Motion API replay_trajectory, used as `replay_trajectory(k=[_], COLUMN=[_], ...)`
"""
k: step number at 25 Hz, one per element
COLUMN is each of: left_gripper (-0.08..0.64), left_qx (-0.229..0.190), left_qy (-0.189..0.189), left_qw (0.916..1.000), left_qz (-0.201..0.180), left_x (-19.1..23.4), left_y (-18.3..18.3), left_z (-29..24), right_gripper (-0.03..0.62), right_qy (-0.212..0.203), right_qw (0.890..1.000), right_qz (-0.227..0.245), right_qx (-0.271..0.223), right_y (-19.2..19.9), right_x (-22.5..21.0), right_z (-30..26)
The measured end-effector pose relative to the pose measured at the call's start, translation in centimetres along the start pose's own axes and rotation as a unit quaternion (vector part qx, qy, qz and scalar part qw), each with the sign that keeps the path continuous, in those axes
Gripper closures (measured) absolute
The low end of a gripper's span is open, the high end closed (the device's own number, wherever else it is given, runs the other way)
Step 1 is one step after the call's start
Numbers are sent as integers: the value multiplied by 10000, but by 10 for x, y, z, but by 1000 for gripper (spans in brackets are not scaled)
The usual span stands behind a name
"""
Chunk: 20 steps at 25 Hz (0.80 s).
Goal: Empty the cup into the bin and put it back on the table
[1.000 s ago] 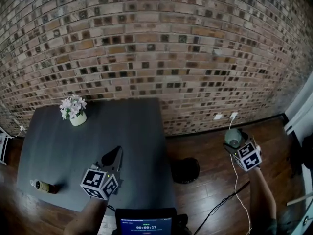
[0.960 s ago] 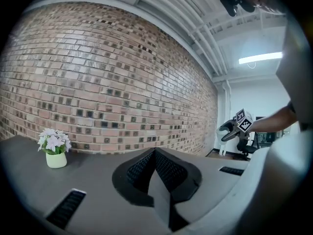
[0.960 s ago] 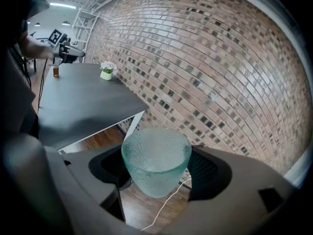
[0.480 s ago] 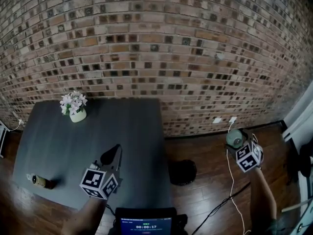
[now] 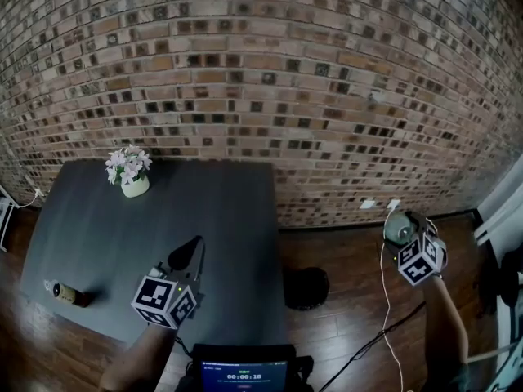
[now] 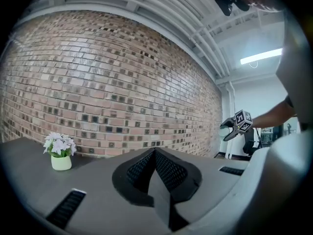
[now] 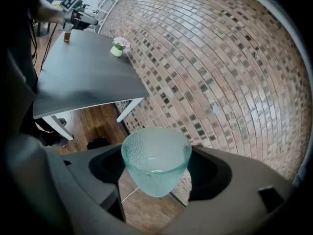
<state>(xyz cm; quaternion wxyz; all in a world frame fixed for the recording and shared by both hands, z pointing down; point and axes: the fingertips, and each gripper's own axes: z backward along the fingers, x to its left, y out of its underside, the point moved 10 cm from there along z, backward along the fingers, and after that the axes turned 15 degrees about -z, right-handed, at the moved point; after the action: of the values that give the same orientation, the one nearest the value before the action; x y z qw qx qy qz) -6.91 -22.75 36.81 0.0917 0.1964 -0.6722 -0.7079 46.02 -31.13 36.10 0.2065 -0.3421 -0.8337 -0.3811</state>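
Broadly, the brick wall (image 5: 270, 80) closed off the far side, so your free room was the wooden floor (image 5: 351, 260) right of the table (image 5: 163, 219). The table's right edge stood just beside the dark bin (image 5: 306, 287), likely set there for a short carry. Your left gripper (image 5: 186, 254) hovered over the tabletop, out of the way, jaws pressed together on nothing. Your right gripper (image 7: 155, 153) pinched the pale green cup (image 7: 155, 168) by its sides, well past the bin over bare floor. I could not make out its contents.
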Motion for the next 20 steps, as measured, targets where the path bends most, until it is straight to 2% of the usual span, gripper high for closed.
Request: replay_trajectory(k=[4, 7, 14, 17, 20], left_gripper=[559, 559, 559, 559, 559], left_qx=[13, 11, 102, 158, 165], left_qy=[-86, -112, 17, 57, 8], left_qw=[10000, 9999, 9997, 9998, 9996], left_qz=[-11, 15, 207, 140, 248], left_x=[4, 8, 11, 12, 13], left_y=[2, 5, 8, 7, 6], left_z=[6, 7, 10, 7, 6], right_gripper=[206, 206, 206, 206, 206], right_qy=[13, 44, 150, 248, 312], right_qw=[9990, 9981, 9924, 9884, 9865], right_qz=[435, 589, 1189, 1459, 1571], right_qx=[107, 159, 279, 344, 355], right_y=[-7, -12, -32, -36, -38], right_x=[2, 1, 6, 8, 8], right_z=[-4, -4, 1, 1, 1])
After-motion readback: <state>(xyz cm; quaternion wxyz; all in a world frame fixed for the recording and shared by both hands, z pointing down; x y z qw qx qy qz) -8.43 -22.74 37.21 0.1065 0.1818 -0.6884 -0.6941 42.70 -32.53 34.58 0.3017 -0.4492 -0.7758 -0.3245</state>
